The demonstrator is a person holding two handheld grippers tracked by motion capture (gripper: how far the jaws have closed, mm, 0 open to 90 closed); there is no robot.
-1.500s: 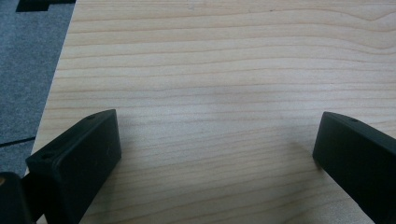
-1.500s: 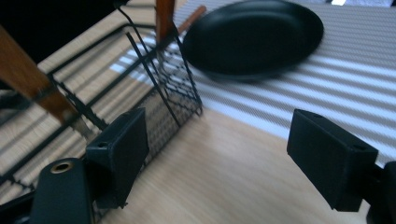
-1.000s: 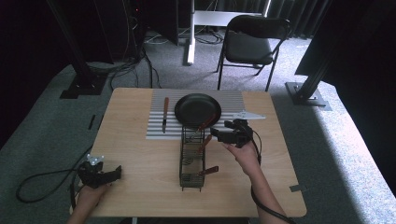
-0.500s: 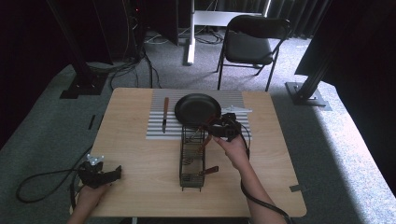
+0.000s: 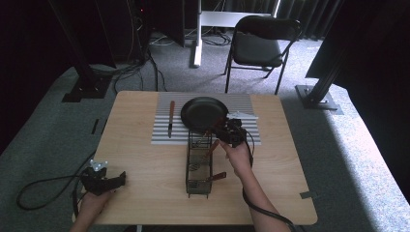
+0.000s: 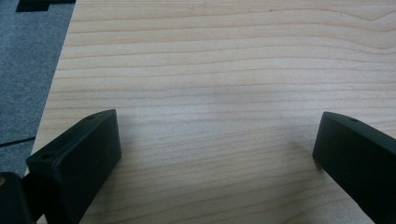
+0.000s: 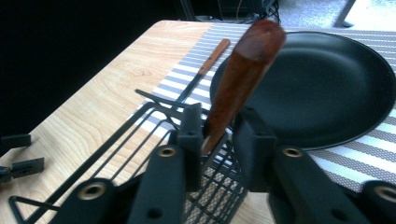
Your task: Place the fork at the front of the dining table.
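Right gripper [image 7: 215,135] clamps a wooden utensil handle [image 7: 243,70] over the wire basket [image 5: 198,164].

Its jaws have just been closing, and they now pinch the reddish-brown handle low down, so the handle rises tilted up and away from them. The basket's rim lies right beneath the jaws, the black pan [image 7: 327,79] just beyond on the striped mat [image 5: 162,133], and a fork [image 7: 205,65] lies on the mat off to the side of the pan. The left gripper [image 6: 215,154] rests well apart near the table [image 6: 224,56] edge, jaws spread wide over bare wood.
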